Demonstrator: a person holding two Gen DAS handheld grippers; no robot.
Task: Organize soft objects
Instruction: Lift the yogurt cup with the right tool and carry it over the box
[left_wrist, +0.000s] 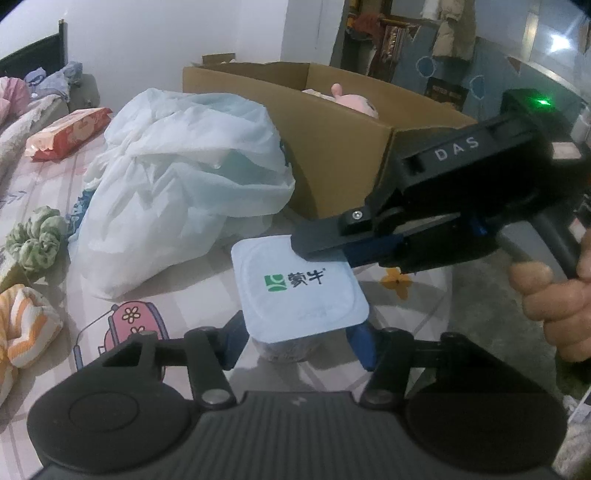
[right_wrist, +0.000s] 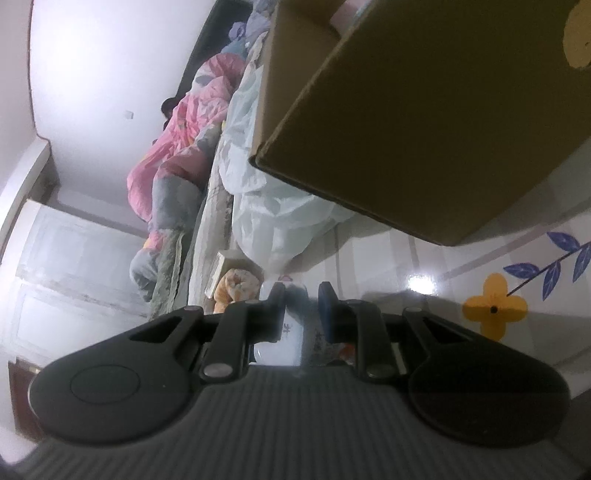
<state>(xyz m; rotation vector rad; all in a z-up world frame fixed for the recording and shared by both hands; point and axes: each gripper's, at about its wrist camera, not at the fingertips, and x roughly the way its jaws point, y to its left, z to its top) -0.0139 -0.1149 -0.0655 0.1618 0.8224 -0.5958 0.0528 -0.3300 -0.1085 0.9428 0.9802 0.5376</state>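
A white yogurt cup (left_wrist: 301, 295) with a green logo on its foil lid stands on the patterned sheet. My left gripper (left_wrist: 301, 341) straddles the cup's body, blue pads on each side, shut on it. My right gripper (left_wrist: 317, 251) comes in from the right, its fingertips shut on the cup's far lid rim; in the right wrist view (right_wrist: 301, 314) the cup (right_wrist: 291, 332) sits between its narrow fingers. A cardboard box (left_wrist: 332, 147) behind holds a pink plush toy (left_wrist: 354, 101). A green scrunchie (left_wrist: 35, 238) and an orange striped cloth (left_wrist: 22, 328) lie at left.
A crumpled white plastic bag (left_wrist: 177, 184) lies left of the box, close to the cup. A red tissue pack (left_wrist: 68, 133) and bedding sit at far left. In the right wrist view the box (right_wrist: 424, 122) looms overhead and a pink quilt (right_wrist: 177, 162) lies beyond.
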